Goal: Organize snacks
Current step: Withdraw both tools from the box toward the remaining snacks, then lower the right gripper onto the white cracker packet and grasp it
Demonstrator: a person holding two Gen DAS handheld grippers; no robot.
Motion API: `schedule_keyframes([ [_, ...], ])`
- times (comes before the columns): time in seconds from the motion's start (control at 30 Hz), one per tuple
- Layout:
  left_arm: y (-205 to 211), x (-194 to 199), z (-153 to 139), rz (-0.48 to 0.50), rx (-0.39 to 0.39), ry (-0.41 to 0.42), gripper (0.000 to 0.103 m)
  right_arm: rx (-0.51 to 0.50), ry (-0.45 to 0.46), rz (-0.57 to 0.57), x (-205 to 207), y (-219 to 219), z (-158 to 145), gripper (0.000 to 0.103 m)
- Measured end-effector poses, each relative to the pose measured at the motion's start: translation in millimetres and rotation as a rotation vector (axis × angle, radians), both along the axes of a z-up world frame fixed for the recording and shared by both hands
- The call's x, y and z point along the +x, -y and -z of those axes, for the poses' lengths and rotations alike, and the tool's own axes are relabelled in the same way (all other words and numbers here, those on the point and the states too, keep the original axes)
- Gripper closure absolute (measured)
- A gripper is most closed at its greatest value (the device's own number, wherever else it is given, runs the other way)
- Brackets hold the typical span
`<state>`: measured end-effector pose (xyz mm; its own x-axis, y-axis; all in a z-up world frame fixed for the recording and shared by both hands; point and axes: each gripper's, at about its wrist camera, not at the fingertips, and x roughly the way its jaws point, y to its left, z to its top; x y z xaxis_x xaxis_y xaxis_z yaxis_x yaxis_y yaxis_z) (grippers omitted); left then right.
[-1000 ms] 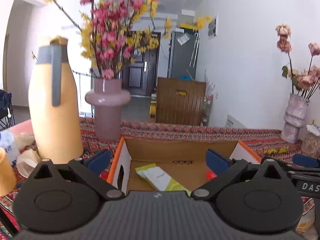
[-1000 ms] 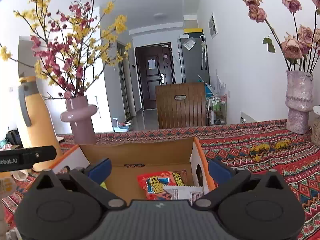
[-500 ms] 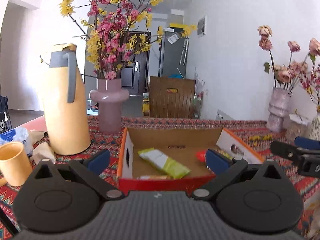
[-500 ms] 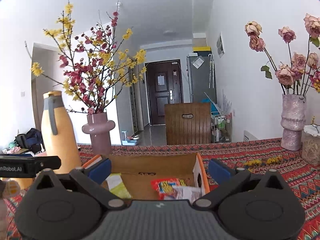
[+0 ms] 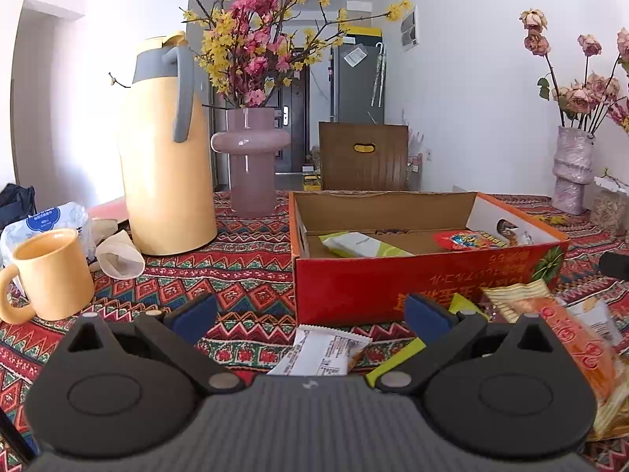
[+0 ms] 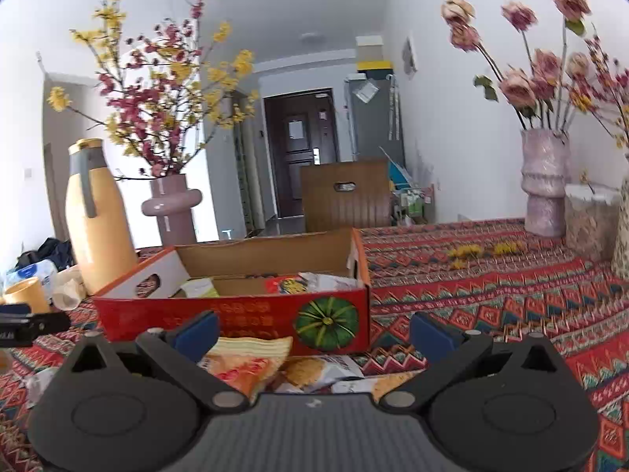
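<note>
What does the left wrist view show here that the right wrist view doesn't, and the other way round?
Only the left wrist view shows the white snack packet between the open left gripper. Only the right wrist view shows the pumpkin picture on the box front and the open right gripper. Both show the red cardboard box holding a green packet, the yellow jug and the orange packet outside the box.

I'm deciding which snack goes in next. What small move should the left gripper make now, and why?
Probably lower the left gripper onto the white snack packet on the tablecloth. Its jaws are open and empty, the packet lies between them, and the red box just behind already holds two snacks.
</note>
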<state>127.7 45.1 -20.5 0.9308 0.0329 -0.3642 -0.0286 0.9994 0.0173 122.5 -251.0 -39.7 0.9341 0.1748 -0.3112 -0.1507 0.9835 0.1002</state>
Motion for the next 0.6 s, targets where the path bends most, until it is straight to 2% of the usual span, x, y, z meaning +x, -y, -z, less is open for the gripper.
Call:
schedule_keyframes([
  [0.2,-1.6,5.6,4.3,0.004,-0.016,-0.027,0.0,0.025,-0.018,0.029,10.6,3.1,14.3,0.0],
  [0.6,-3.7,5.0,5.8,-0.006,-0.032,-0.033,0.0,0.003,-0.028,0.038,13.8,-0.7,18.0,0.0],
])
